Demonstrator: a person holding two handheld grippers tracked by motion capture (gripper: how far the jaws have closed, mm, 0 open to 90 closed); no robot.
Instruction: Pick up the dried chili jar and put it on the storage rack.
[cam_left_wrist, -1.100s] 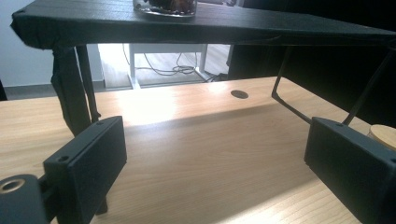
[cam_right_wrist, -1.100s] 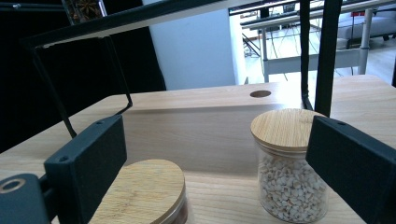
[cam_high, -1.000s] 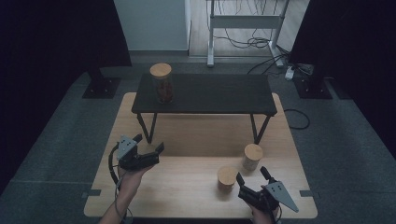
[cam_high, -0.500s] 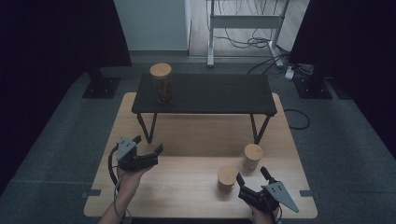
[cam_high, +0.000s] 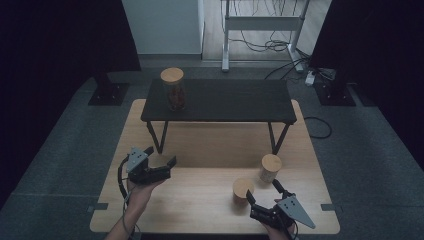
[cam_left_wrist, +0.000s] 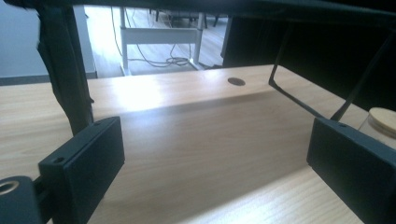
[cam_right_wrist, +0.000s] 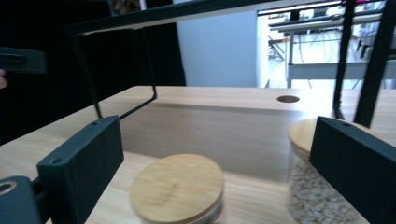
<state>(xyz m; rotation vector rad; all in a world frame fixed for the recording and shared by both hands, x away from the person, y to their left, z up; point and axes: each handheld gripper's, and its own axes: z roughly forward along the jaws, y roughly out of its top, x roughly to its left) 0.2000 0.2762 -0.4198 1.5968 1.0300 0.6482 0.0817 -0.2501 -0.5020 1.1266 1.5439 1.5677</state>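
Three jars with wooden lids are in view. One tall jar (cam_high: 173, 90) with dark contents stands on the left end of the black riser (cam_high: 225, 100). Two shorter jars (cam_high: 243, 189) (cam_high: 271, 167) stand on the wooden table (cam_high: 200, 200) at the front right. My right gripper (cam_high: 262, 190) is open just in front of them. In the right gripper view the nearer jar (cam_right_wrist: 177, 189) sits low between my jaws, and the grain-filled jar (cam_right_wrist: 303, 182) is partly behind the right jaw. My left gripper (cam_high: 161, 156) is open over the table's left, holding nothing.
The riser's thin black legs (cam_high: 155, 135) stand on the table between the grippers and its far half. A lid edge (cam_left_wrist: 385, 120) peeks past the right jaw in the left gripper view. Cables and a metal frame (cam_high: 260, 22) lie on the floor beyond.
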